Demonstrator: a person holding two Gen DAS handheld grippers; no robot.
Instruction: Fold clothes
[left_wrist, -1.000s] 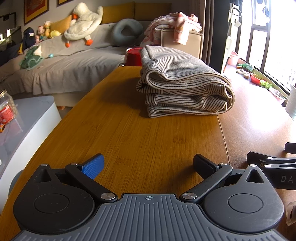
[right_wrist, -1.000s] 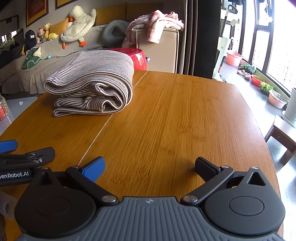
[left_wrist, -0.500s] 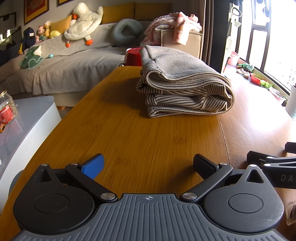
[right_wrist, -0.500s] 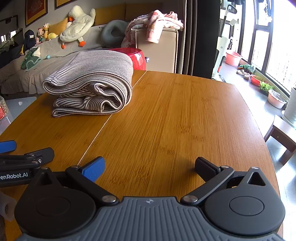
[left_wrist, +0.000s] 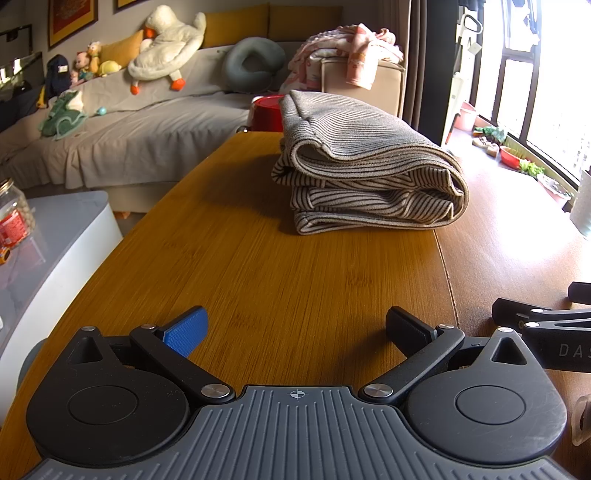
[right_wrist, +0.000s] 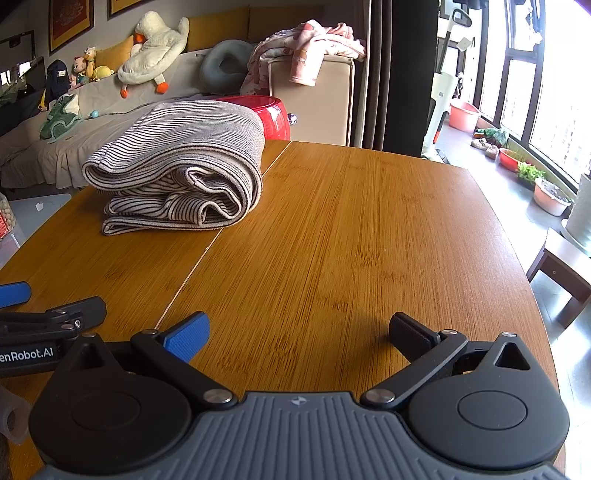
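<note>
Both tongs, left (left_wrist: 295, 326) and right (right_wrist: 298, 330), spread and empty over bare counter (right_wrist: 351, 240); folded cloth (left_wrist: 365, 173) well ahead, unobstructed, red tub (right_wrist: 271, 116) behind it

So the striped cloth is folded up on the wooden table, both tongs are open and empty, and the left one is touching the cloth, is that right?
Not quite. The left tongs are not touching the striped cloth; bare wooden table lies between them, as the left wrist view shows. The rest holds: the cloth is folded on the table, and the left and right tongs are both open and empty.
</note>
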